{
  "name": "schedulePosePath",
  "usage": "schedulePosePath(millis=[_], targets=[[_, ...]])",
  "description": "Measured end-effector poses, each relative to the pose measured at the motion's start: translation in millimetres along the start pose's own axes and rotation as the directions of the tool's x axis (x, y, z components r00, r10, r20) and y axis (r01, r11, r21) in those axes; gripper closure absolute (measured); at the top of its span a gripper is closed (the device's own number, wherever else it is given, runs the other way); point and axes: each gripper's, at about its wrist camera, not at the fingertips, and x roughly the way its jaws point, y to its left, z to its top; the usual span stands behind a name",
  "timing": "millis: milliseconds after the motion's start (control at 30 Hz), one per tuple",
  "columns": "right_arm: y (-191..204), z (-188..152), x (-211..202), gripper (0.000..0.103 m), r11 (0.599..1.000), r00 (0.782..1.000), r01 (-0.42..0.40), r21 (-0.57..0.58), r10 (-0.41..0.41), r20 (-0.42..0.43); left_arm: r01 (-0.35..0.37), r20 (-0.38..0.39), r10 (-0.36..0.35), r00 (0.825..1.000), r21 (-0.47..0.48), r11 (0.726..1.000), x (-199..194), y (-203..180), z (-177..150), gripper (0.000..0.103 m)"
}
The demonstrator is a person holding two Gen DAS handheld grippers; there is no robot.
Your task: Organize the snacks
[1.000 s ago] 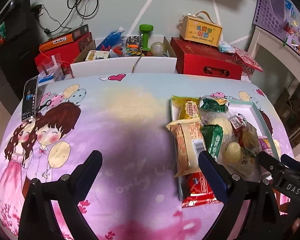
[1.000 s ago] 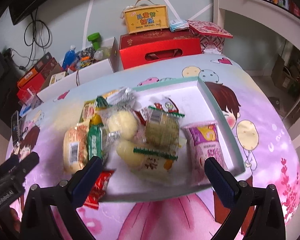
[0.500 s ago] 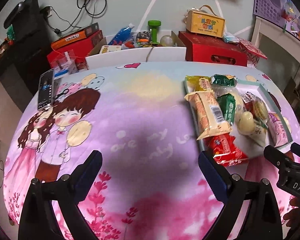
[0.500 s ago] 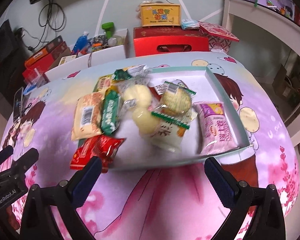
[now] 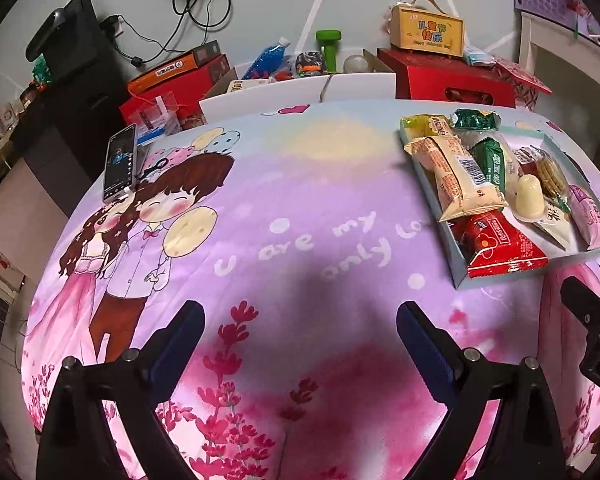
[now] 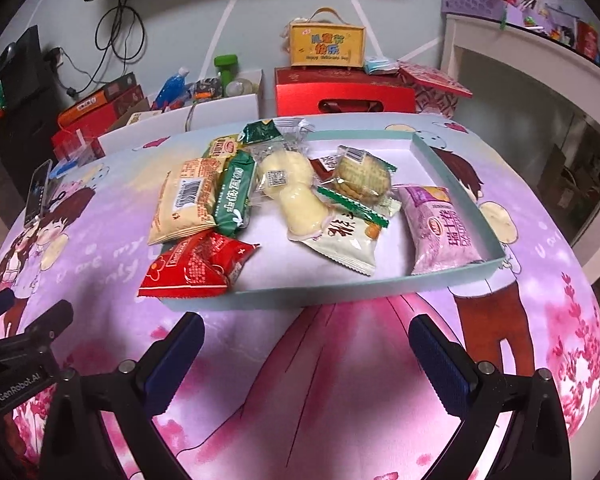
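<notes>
On the cartoon-print cloth [image 6: 340, 360], w/ both tools hanging back at the near edge, the snacks sit heaped in a shallow pale-blue tray [image 6: 456, 280]. Right gripper [image 6: 306, 344] is spread wide, nothing between its pads, and the tray lies straight ahead of it, just beyond the tips. Left gripper [image 5: 300, 332] is likewise released and empty, but from its side the tray [image 5: 460, 280] is off to the right, further away. So the right hand's the nearer one, I'd say.

Closest pkt is the red packet [image 6: 196, 268], hanging over the tray's front-left corner, long axis running roughly left-right across the right gripper's line. Behind it the beige packet [image 6: 188, 200] and green packet [image 6: 236, 194] lie side by side, touching, long axes pointing away. Purple packet [image 6: 440, 228] rests against the right wall, also lengthwise away.
</notes>
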Motion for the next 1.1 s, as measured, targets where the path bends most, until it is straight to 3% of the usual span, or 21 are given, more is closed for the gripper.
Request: schedulePosePath(millis=[133, 333, 1100], targets=[[-3, -2, -1, 0.0, 1.0, 1.0, 0.013, 0.017, -0.013, 0.016, -0.037, 0.007, 0.037, 0.999, 0.011, 0.999, 5, 1, -3, 0.006], [-6, -2, -2, 0.0, 0.999, 0.999, 0.016, 0.04, -0.017, 0.034, -0.037, 0.017, 0.037, 0.999, -0.013, 0.999, 7, 5, -5, 0.006], [-2, -3, 2, 0.0, 0.999, 0.999, 0.019, 0.035, -0.02, 0.035, 0.005, 0.065, -0.001, 0.998, -0.053, 0.999, 0, 12, -7, 0.006]])
